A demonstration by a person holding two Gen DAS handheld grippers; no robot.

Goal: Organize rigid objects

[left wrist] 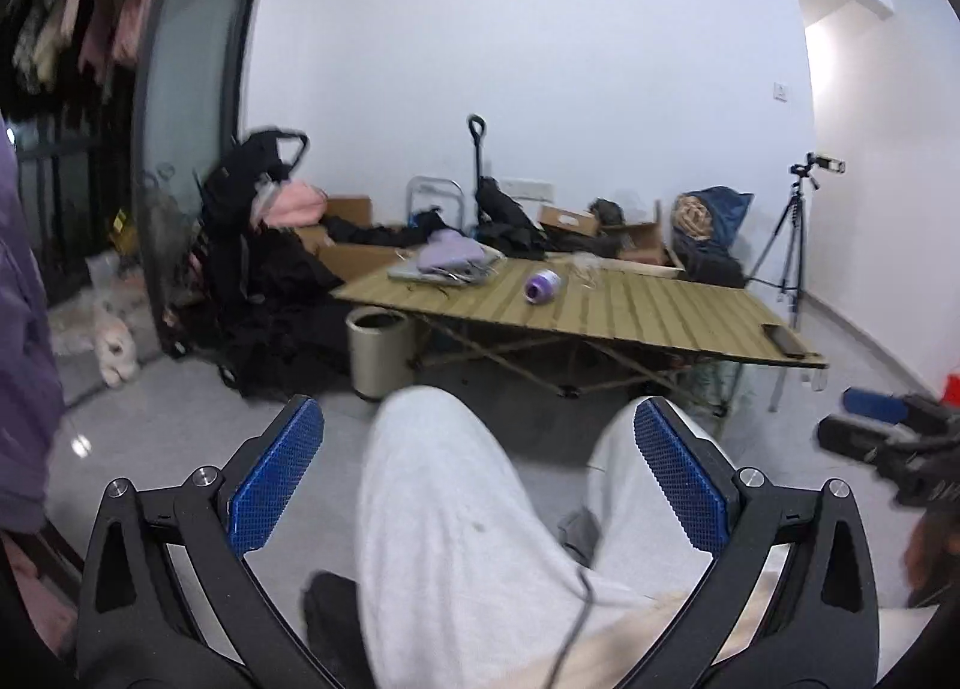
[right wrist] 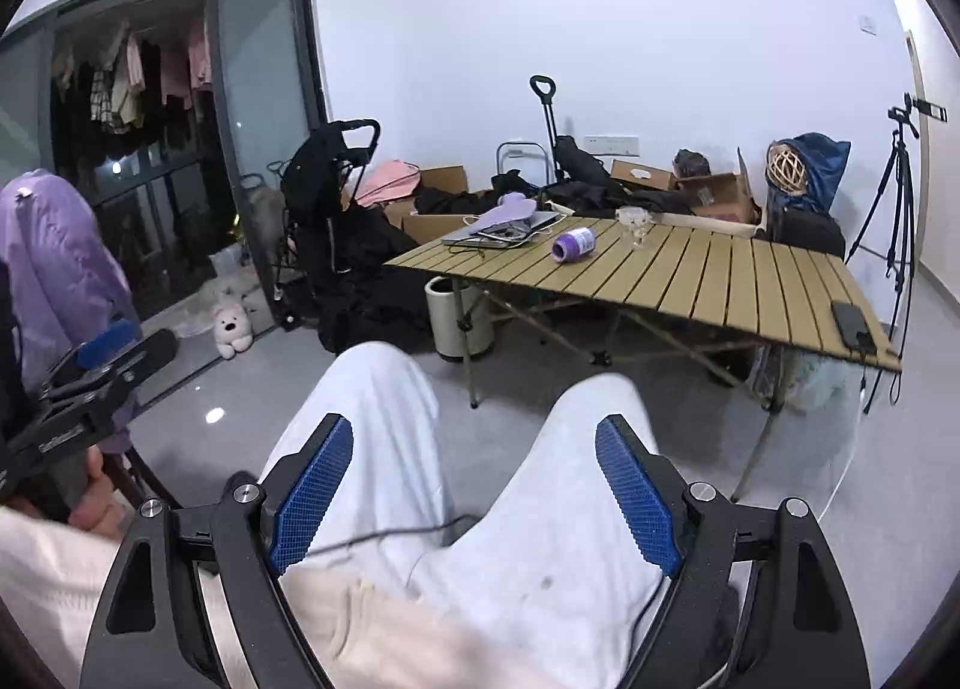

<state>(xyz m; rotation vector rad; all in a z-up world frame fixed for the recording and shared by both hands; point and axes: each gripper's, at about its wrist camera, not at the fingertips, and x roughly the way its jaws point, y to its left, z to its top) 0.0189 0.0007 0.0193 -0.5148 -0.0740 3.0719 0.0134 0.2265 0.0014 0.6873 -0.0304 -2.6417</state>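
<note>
A purple and white bottle (right wrist: 573,243) lies on its side on the slatted folding table (right wrist: 720,281), seen also as the bottle (left wrist: 542,286) on the table (left wrist: 630,317) in the left wrist view. Beside it stands a clear glass cup (right wrist: 636,226). A laptop (right wrist: 510,230) with a lilac cloth on it lies at the table's far left end, and a black phone (right wrist: 852,324) rests at the near right corner. My left gripper (left wrist: 479,428) and my right gripper (right wrist: 474,446) are both open and empty, held over a person's lap in pale trousers, well short of the table.
A cream bin (right wrist: 459,317) stands under the table's left end. Cardboard boxes, dark bags and a stroller (right wrist: 336,191) crowd the far wall. A tripod (right wrist: 894,209) stands at the right, a plush toy (right wrist: 234,329) lies by the glass door.
</note>
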